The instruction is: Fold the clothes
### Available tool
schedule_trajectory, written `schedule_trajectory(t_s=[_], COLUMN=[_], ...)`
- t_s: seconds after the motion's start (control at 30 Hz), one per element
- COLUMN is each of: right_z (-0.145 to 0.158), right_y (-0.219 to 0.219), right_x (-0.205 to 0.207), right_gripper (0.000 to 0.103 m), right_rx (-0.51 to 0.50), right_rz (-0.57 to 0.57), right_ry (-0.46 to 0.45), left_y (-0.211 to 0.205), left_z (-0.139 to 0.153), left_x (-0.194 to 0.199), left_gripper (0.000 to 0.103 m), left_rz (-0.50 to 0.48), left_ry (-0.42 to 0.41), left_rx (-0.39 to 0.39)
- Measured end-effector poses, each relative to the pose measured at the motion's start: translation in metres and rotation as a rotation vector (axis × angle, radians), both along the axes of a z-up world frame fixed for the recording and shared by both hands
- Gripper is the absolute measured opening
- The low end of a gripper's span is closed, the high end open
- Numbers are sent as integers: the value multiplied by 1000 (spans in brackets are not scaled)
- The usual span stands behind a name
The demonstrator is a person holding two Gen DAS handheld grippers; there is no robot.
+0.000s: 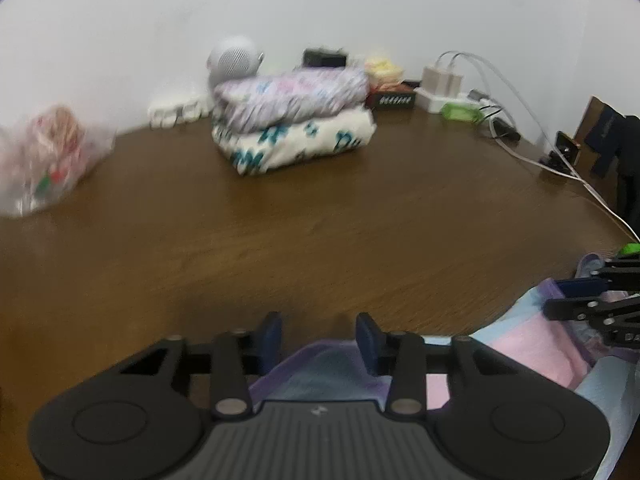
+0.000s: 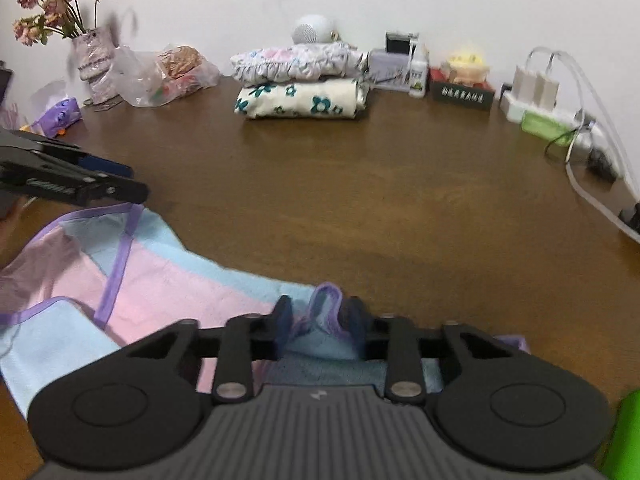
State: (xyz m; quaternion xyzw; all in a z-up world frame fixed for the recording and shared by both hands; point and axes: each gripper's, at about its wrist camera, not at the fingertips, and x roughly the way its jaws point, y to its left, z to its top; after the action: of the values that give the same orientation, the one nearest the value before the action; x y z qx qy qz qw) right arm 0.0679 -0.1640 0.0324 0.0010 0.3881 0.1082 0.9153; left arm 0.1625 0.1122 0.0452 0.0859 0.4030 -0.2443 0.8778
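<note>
A: The garment [image 2: 160, 280], pink and light blue with purple trim, lies spread on the near part of the brown table [image 2: 360, 200], partly under both grippers.

B: And the right gripper [image 2: 318, 322]?

A: Its fingers stand a little apart with a purple-edged fold of the garment bunched up between them. Whether the pads actually press on the cloth, I can't tell; there looks to be a small gap on each side.

B: The left gripper [image 1: 318, 338]?

A: Much the same. Its blue pads [image 1: 368, 340] are parted, and a purple-hemmed edge of the garment lies between and below them. The picture there is blurred, so a grip can't be confirmed.

B: What sits further back?

A: Two folded clothes [image 2: 298, 84] stacked near the wall: a cream one with teal flowers underneath, a pale floral one on top. A white round speaker [image 2: 314, 30] stands behind them. To the left, a clear plastic bag [image 2: 168, 76] and a vase of dried flowers [image 2: 94, 60]. To the right, a white power strip [image 2: 536, 100] with chargers and cables.
</note>
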Motion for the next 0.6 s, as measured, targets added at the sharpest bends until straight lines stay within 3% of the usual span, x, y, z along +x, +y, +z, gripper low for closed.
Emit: schedule_trajectory(t_s=[0.17,0.27,0.5,0.6], right_z=[-2,-2,8,23], right_y=[-5,-2,-7,-8], right_x=[-5,-6,-15,-32], right_gripper=[15,10,7,7], right_rx=[41,36,57,56], right_rz=[-3,1,-21,-1], right_ry=[-1,-8,-50,-103], left_y=[13,16,17,20], left_z=[-11,-12,2,20], left_x=[-3,-5,-18,-45], left_gripper=[21,2,1,1], left_rz=[10,16,38,43], left_ry=[39,48,9,-56], left_rx=[-50,-73,-94,-98])
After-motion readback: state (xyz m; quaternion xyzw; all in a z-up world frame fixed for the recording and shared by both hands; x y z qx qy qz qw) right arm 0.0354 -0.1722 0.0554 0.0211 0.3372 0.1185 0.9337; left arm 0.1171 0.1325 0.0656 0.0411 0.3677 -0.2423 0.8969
